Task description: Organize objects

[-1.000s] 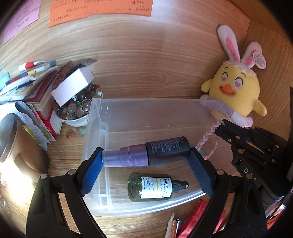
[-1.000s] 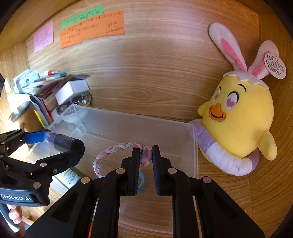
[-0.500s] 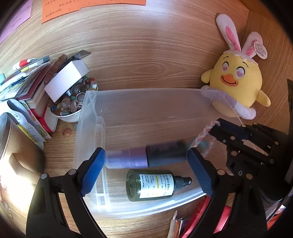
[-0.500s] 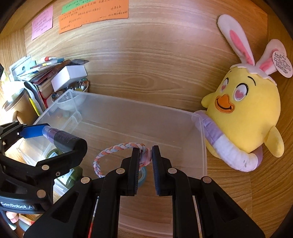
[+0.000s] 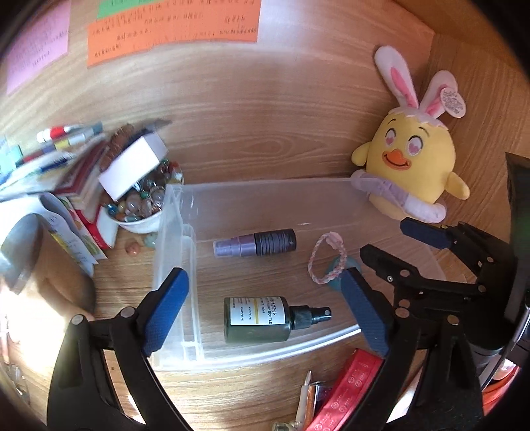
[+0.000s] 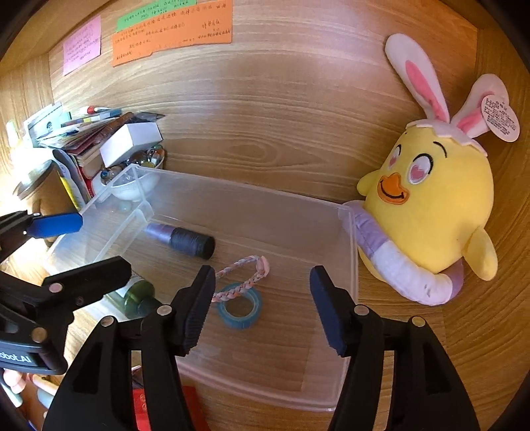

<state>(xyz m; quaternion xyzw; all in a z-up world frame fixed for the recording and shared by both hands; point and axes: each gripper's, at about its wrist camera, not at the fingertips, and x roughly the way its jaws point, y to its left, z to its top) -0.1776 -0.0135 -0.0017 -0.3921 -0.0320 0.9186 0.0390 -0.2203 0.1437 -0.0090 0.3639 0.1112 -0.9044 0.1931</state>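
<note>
Both grippers have let go since a second ago: the purple bottle (image 5: 255, 243) that the left gripper (image 5: 265, 311) carried now lies on its side in the middle of the clear bin (image 6: 347, 252), and the braided band (image 6: 241, 277) that the right gripper (image 6: 261, 305) pinched rests on the bin floor, draped across a blue tape roll (image 6: 240, 305). Each gripper stands wide and empty above the bin's near edge, the left one at lower centre of its view, the right one likewise. A green bottle (image 5: 261, 320) lies near the front wall, apart from the purple one. Trouble could come from the round bottles: a knock to the light bin as the grippers draw off would likely set them rolling into each other or over the band. The two grippers also sit close together at the bin's right end, so a careless swing might clash them. A plush chick (image 6: 427, 212) leans on the bin's right rim at the right of the frame and could tip in. Wood-grain desk (image 6: 463, 348) and panelling surround the scene; coloured notes (image 6: 172, 31) hang upper left, and a stack of books, pens, a white box and a bowl of beads (image 5: 139, 205) crowd the left, touching the bin's corner.
</note>
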